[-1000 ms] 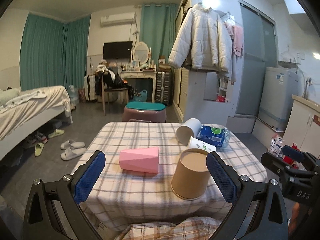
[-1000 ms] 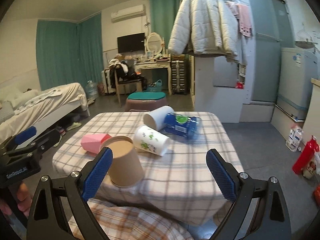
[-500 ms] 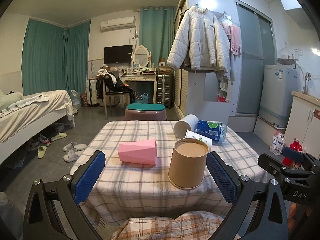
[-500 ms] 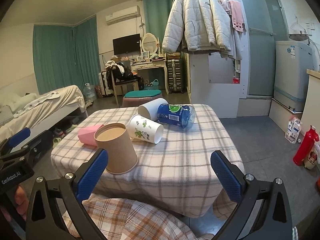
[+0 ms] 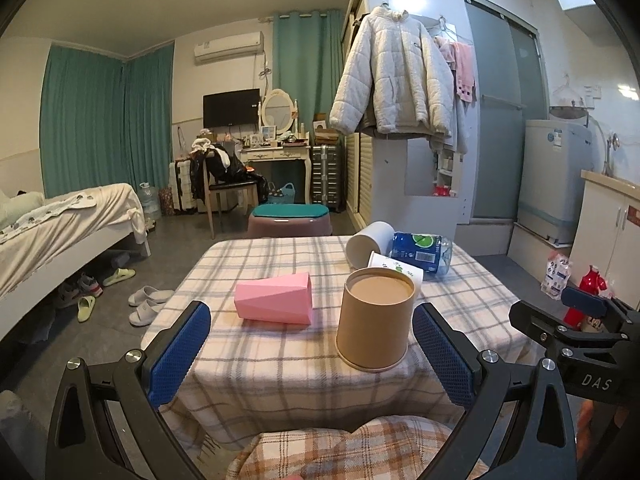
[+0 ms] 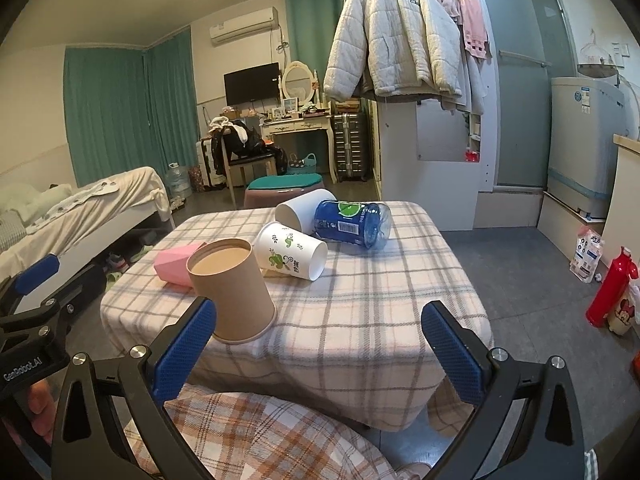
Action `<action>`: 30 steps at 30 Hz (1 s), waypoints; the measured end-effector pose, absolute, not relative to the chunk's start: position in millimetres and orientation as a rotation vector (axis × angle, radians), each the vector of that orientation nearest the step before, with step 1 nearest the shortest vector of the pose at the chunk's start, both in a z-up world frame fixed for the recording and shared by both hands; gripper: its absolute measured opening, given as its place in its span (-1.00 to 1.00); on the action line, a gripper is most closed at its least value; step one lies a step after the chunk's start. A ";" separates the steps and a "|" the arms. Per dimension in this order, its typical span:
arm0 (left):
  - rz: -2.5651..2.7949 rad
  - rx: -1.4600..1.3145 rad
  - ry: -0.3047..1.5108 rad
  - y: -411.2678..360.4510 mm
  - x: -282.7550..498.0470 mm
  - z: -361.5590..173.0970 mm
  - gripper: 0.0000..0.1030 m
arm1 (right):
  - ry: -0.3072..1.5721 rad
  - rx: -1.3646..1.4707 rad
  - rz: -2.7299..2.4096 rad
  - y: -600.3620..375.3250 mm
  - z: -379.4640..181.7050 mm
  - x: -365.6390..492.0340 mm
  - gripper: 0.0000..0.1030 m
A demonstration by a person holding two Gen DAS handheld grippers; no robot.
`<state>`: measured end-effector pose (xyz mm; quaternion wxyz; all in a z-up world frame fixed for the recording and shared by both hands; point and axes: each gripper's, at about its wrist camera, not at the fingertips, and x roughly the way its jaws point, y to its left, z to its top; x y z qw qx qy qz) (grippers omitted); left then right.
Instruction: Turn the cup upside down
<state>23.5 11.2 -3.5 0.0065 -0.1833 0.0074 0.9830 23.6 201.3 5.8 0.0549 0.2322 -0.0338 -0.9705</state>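
A brown paper cup (image 5: 375, 320) stands upside down, wide rim down, near the front edge of the plaid-covered table (image 5: 256, 344); it also shows in the right wrist view (image 6: 232, 292). My left gripper (image 5: 308, 356) is open and empty, held back from the table's front edge, the cup ahead between its fingers. My right gripper (image 6: 320, 352) is open and empty, with the cup just beyond its left finger (image 6: 186, 344). Each gripper shows at the edge of the other's view.
A pink cup (image 5: 276, 298) lies on its side left of the brown cup. Behind lie a white printed cup (image 6: 292, 256), a plain white cup (image 6: 304, 208) and a blue bottle (image 6: 352, 224). A stool (image 5: 288, 220) stands beyond the table. A red bottle (image 6: 610, 292) stands on the floor at right.
Both grippers have drawn back and lowered, so the table sits farther ahead and is seen more level. The brown cup stays upside down in the same place.
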 end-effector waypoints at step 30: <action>3.084 -0.578 0.018 9.7 24.4 -7.6 1.00 | -0.103 0.737 -2.928 197.8 -1.4 20.8 1.00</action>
